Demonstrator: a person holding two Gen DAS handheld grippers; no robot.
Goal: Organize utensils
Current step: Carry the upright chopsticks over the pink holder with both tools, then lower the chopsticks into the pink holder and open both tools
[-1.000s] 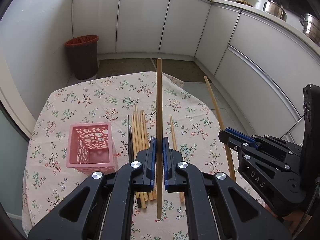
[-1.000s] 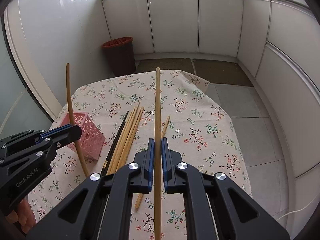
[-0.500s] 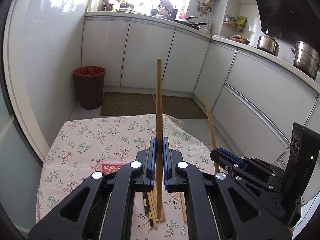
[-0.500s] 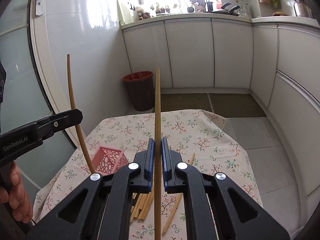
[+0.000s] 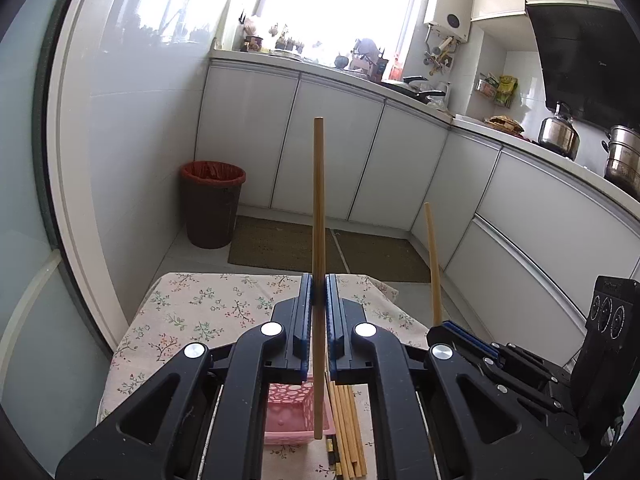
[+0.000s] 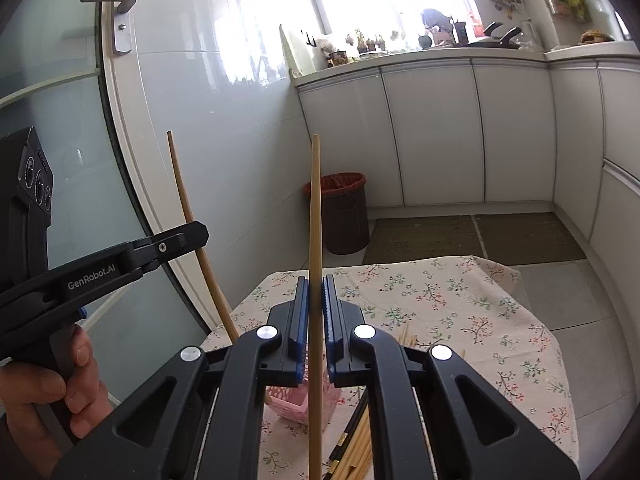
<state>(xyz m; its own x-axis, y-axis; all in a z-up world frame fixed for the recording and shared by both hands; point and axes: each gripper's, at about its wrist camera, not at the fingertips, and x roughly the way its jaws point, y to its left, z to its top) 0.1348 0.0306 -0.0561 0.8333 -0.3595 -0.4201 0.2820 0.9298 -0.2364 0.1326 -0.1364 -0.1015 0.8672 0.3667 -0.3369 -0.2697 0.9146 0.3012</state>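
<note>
My left gripper (image 5: 319, 294) is shut on a pale wooden chopstick (image 5: 318, 184) that stands upright. Its lower end hangs over the pink perforated basket (image 5: 286, 414) on the floral tablecloth (image 5: 200, 312). My right gripper (image 6: 316, 292) is shut on a second upright chopstick (image 6: 315, 200), which hangs over the same basket (image 6: 290, 402). Each wrist view shows the other gripper to the side: the right gripper (image 5: 438, 326) with its chopstick (image 5: 432, 256), and the left gripper (image 6: 198, 235) with its chopstick (image 6: 186, 204). Several loose chopsticks (image 5: 348, 428) (image 6: 360, 444) lie beside the basket.
A hand (image 6: 40, 392) holds the left gripper's handle. A dark bin with a red liner (image 5: 212, 204) stands on the floor past the table. White cabinets (image 5: 332, 152) line the far wall, and a glass door with a handle (image 6: 116, 20) is at the left.
Both grippers have risen and tipped upward with their chopsticks still held. The table has dropped low in both views, and the basket now sits under the fingers.
</note>
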